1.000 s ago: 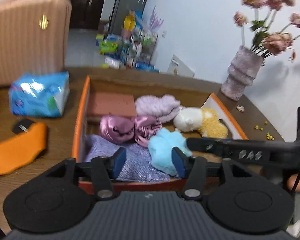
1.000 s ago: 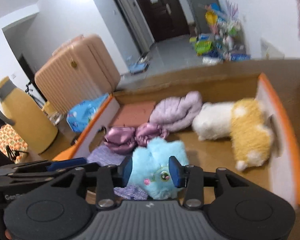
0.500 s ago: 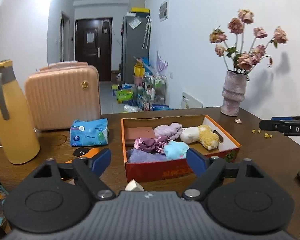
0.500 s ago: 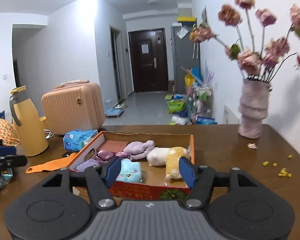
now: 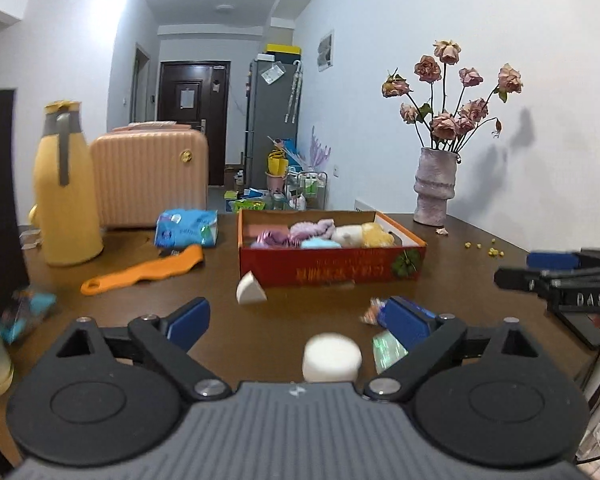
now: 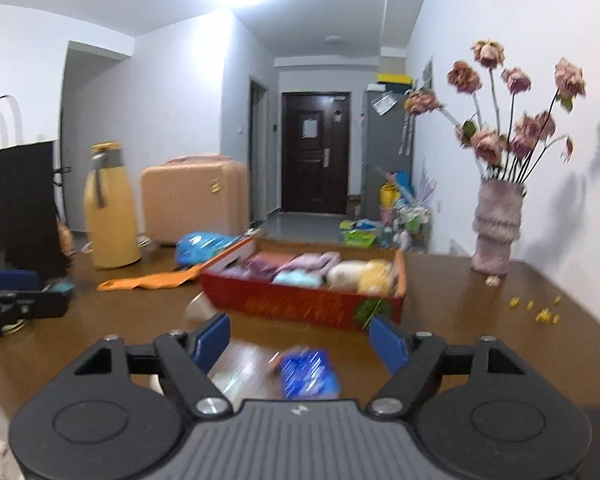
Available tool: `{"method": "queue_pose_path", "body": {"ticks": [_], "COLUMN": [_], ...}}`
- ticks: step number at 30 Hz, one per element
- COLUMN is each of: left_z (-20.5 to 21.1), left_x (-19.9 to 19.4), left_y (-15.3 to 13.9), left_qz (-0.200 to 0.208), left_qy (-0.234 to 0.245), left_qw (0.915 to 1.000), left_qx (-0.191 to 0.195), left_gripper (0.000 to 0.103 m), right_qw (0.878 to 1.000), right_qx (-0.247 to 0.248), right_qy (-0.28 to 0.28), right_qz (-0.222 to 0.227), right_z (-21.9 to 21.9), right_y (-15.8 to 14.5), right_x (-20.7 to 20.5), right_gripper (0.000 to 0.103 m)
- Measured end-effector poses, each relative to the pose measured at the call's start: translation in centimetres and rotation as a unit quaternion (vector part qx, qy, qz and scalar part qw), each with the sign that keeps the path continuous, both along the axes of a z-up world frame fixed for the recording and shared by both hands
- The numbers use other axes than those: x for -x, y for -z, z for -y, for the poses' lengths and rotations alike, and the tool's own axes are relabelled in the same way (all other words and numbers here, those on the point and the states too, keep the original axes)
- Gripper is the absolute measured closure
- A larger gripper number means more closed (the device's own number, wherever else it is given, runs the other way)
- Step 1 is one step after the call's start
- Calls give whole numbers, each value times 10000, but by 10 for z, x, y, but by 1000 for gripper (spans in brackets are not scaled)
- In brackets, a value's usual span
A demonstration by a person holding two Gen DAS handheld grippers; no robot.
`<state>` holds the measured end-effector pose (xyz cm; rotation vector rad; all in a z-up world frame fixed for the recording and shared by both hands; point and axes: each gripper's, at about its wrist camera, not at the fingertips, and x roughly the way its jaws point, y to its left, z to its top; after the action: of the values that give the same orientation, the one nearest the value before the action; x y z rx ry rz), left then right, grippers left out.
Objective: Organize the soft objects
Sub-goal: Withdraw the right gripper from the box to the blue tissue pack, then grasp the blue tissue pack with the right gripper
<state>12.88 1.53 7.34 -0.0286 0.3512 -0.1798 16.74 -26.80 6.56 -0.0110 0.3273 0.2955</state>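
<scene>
A red cardboard box sits mid-table and holds several soft things: a light blue plush, a white and yellow plush, lilac and pink cloths. My left gripper is open and empty, well back from the box, above a white round puff. My right gripper is open and empty, back from the box, above a blue packet. Each gripper shows at the edge of the other's view.
A white wedge sponge, an orange cloth strip, a blue tissue pack, a yellow jug and a pink case lie left of the box. A vase of roses stands at the back right. Small yellow bits dot the right side.
Both grippers have pulled far back from the box and opened wide. The right one has let go of the blue plush, which now lies in the box.
</scene>
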Motion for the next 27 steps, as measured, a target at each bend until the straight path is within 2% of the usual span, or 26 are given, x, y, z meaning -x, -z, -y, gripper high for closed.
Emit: {"method": "queue_pose_path", "body": {"ticks": [2,6,12,17,21,27], "left_z": [-2,-1,1,11,26,48], "left_x": [21,48,39,13,-18,-75], "left_y": [11,24,24,30,34,30], "left_qz": [6,-20,-41,-175,-311,-421], "left_qy": [-79,-193,-130,35,211,445], "left_qw": [10000,9993,9997,9997,9988,9974], "left_qx": [-10,-327,-186,-181,-326,-392], "left_gripper": [6,5,5,5,5,5], "right_qw": [9998,9985,9982,9983,9965,9956], "right_qx": [-13,-305,-305,-294,-73,130], "right_qy": [-153,-108,38,298,662,436], "right_qz": [-122,-442,-520,-397,-502,-821], "right_z": [-2,3,3,6,3,-11], "right_y": [12,35,42,49,62,79], "right_x": [22,58,62,38,-7,-79], "right_gripper": [27,27,27,28,28,28]}}
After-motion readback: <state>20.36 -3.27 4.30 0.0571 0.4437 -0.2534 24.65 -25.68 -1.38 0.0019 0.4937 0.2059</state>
